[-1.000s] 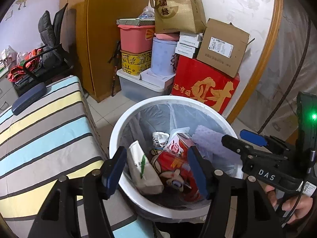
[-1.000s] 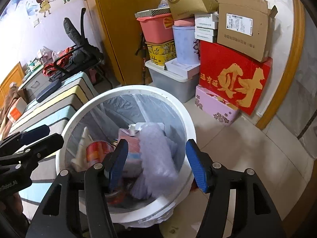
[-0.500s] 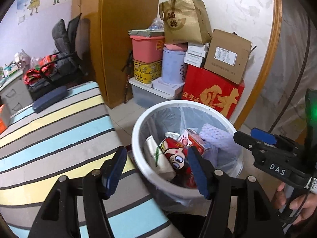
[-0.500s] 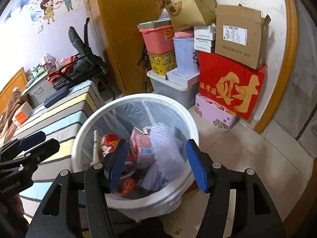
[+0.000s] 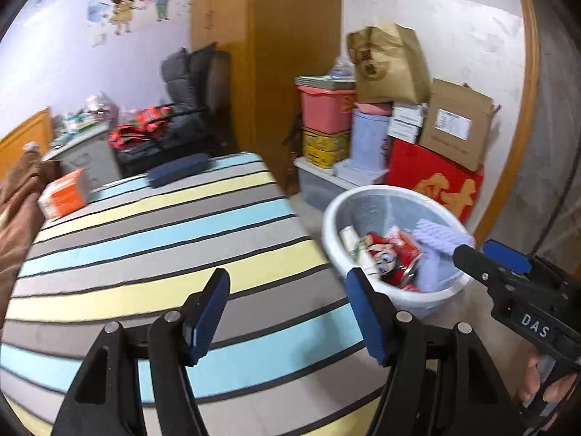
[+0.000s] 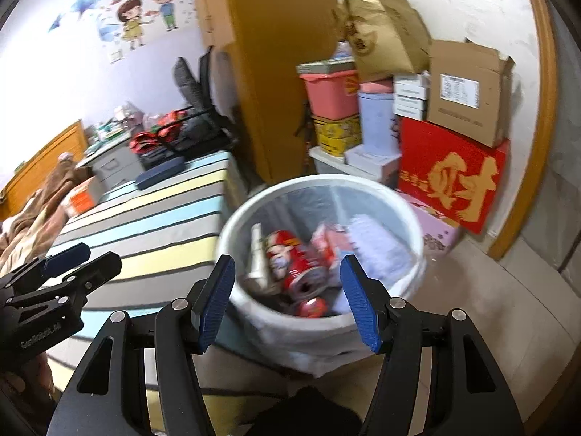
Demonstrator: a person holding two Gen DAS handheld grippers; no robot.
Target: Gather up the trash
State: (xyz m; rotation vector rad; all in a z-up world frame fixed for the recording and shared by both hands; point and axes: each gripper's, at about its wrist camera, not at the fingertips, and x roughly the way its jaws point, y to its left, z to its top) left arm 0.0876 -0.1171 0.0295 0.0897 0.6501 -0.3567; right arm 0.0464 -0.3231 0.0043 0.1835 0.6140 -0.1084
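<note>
While a person holds one claw in each hand, both wrist cameras look over a cluttered bedroom. The left claw hangs above a bed covered in a striped sheet of blue, yellow and grey bands; its blue pads are parting, and nothing lies between them. The right claw sits wide apart and empty, aimed down over the near rim of a white trash bin.

That bin stands on the tiled floor just beside the foot of the bed. A clear liner lines it, and rubbish fills the bottom: a red can printed with a cartoon face, a pale upright carton, a pink and red packet, and crumpled lilac paper.

From the left camera, the right claw reaches in at the right edge, its tips over the far side of the bin, with fingers of the person's hand gripping its handle.

On the bed lie a dark blue flat case near the far end and an orange and white box at the left side. Against the back wall rise stacked storage boxes, among them a red box with gold lettering, a cardboard carton and a pink tub. A wooden wardrobe stands beside them.
</note>
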